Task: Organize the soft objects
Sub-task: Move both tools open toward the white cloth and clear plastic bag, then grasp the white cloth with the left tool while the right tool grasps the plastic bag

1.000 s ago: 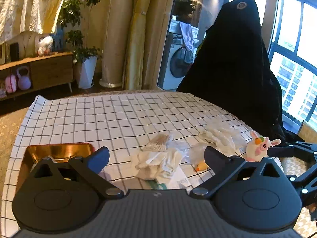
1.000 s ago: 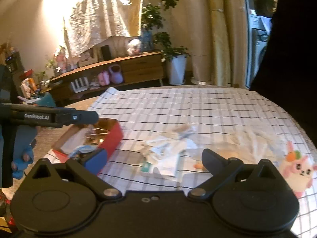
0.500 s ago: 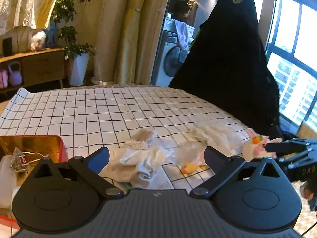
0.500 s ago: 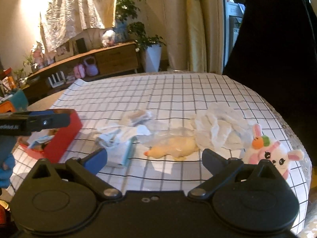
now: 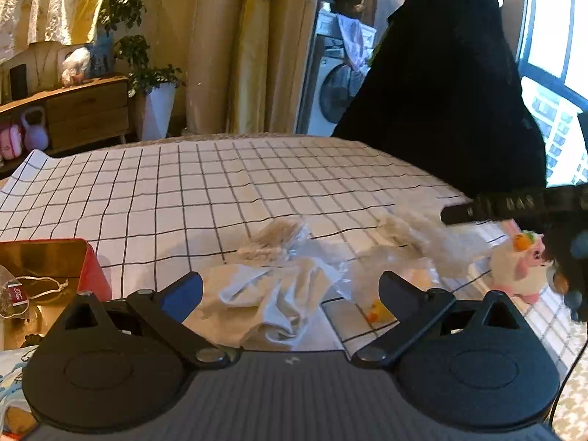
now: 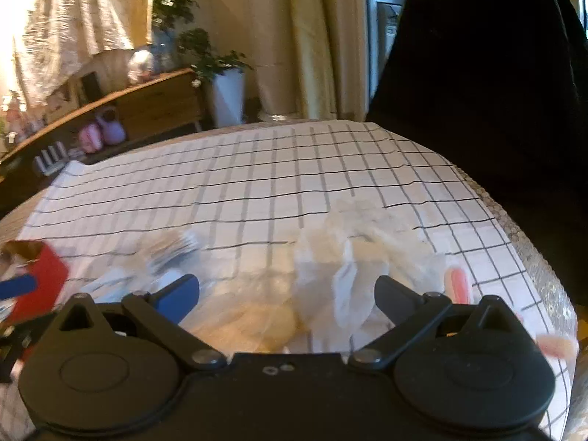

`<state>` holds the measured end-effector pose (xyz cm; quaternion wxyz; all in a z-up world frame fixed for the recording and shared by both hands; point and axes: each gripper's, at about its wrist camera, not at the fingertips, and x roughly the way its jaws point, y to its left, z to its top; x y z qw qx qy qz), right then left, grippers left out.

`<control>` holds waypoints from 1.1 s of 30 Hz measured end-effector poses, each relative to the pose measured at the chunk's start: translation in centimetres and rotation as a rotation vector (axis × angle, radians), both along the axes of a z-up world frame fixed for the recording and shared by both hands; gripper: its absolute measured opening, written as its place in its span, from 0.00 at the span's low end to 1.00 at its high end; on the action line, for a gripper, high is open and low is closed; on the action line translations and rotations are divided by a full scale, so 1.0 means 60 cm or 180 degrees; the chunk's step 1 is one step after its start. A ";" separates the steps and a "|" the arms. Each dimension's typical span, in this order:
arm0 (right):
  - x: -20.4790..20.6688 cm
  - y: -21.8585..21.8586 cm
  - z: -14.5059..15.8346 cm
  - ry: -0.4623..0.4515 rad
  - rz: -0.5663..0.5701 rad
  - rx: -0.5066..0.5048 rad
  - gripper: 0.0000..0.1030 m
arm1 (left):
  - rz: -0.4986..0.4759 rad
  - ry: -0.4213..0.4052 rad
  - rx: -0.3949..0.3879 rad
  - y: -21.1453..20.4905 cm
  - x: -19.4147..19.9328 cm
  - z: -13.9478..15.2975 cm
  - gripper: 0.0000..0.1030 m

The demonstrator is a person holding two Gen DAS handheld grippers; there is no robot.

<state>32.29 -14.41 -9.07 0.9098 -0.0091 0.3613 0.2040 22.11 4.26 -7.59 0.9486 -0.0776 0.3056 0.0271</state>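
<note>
Grippers: two, left gripper [image 5: 290, 288] and right gripper [image 6: 286, 290] both spread wide, holding nothing.
Bunny [image 5: 518, 268]: one, upright.
Box [image 5: 88, 268]: one.

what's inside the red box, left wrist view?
The red box has a gold lining, and a small pouch with a cream drawstring and a red tag lies in it. The left claw body hides the box's near part, so anything else inside is unseen.

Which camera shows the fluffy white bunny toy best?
The left wrist view: the white plush bunny toy with pink ears shows sharp, face visible. The right wrist view shows only blurred pink ears at its edge.
</note>
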 end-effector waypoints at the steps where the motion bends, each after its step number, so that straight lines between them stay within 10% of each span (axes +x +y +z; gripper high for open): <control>1: 0.015 0.004 -0.004 -0.0003 -0.0023 -0.0027 0.99 | 0.0020 0.0022 -0.0008 0.002 0.005 -0.005 1.00; 22: 0.106 0.035 -0.109 0.0397 -0.0324 -0.0306 0.76 | 0.0067 0.0450 0.0138 0.015 0.073 -0.091 0.98; 33: 0.090 0.029 -0.095 0.0260 -0.0297 -0.0436 0.35 | 0.0145 0.0479 -0.0102 0.034 0.079 -0.085 0.56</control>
